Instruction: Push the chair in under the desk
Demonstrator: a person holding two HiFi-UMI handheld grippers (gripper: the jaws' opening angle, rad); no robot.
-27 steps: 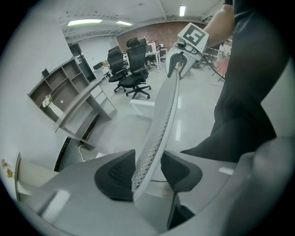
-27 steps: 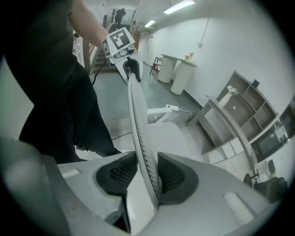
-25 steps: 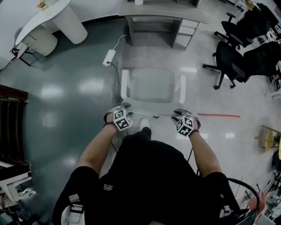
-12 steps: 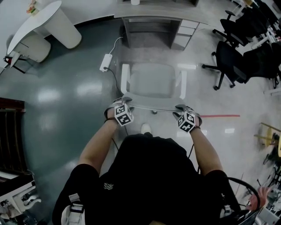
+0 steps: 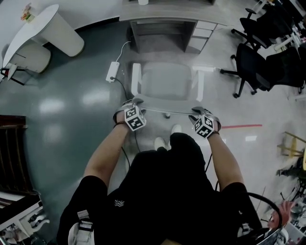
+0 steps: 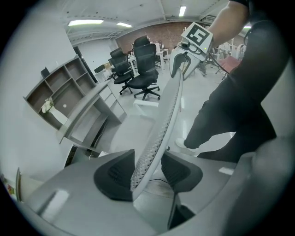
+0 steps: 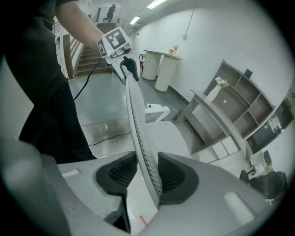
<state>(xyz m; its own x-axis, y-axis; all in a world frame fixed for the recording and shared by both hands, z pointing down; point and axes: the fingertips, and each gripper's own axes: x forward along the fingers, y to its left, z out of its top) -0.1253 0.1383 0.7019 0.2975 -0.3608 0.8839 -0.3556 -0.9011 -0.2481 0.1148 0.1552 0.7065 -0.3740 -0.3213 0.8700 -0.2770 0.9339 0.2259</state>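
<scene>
A white chair (image 5: 165,81) with a grey seat stands in front of the grey desk (image 5: 167,14), its seat facing the desk's opening. The top rim of its mesh backrest (image 5: 165,112) runs between my two grippers. My left gripper (image 5: 134,103) is shut on the rim's left end, and the mesh backrest (image 6: 168,115) sits between the dark pads (image 6: 113,175). My right gripper (image 5: 198,111) is shut on the right end, where the backrest (image 7: 136,120) is pinched between its pads (image 7: 177,177). The chair's armrests (image 5: 136,79) point toward the desk.
A white power strip (image 5: 111,72) and its cable lie on the floor left of the chair. Drawers (image 5: 201,33) fill the desk's right side. Black office chairs (image 5: 251,62) stand at right, a white curved counter (image 5: 38,33) at far left. Red tape (image 5: 241,127) marks the floor.
The chair has rolled forward toward the desk with both grippers still on its backrest. The person has stepped after it, and a second shoe now shows.
</scene>
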